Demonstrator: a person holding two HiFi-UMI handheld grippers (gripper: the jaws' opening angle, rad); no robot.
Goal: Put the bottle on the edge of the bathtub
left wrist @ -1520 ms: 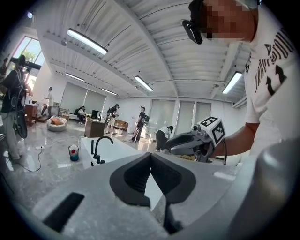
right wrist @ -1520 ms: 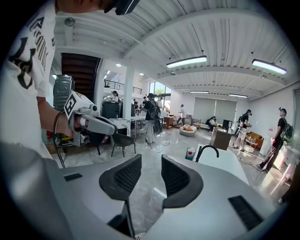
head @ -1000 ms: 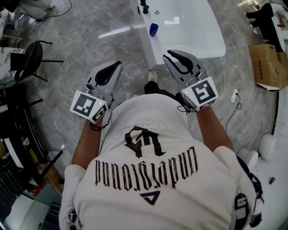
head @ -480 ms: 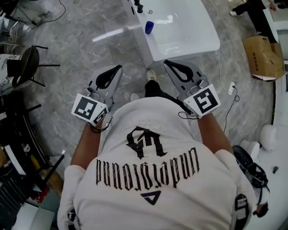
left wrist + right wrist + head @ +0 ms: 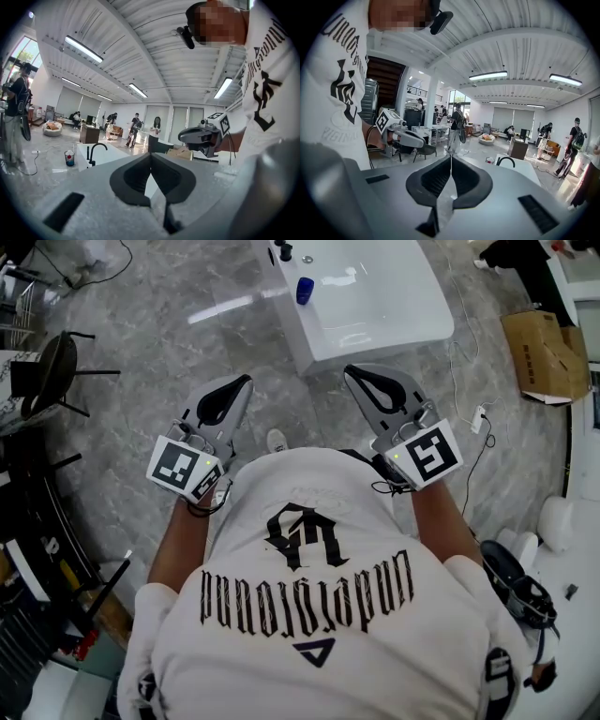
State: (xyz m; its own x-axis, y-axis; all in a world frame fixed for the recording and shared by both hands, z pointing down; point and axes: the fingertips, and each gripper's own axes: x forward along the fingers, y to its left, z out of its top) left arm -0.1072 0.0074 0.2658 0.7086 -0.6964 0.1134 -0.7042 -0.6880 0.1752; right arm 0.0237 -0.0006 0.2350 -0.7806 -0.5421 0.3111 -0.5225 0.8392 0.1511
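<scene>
Far ahead, on the left rim of the white bathtub: a blue bottle, just nearer than the black faucet. Upright in the left gripper view, long axis vertical, pale top up, base on the rim. Well apart from both grippers, touched by neither.

Left gripper low and near, in front of the person's white printed shirt, pointing away toward the bathtub's left side. Clenched, pads meeting along one thin seam, nothing between them.

Right gripper beside it to the right, level with it, aimed at the bathtub's near end. Clenched as well, dark pads pressed together, empty.

Underneath, grey marbled floor with glare streaks. Far left, a black chair. Far right, an open cardboard box, with a white cable trailing between it and the bathtub.

In both gripper views, a large hall with strip lights on a ribbed ceiling and several people standing far off; too small to tell more.
</scene>
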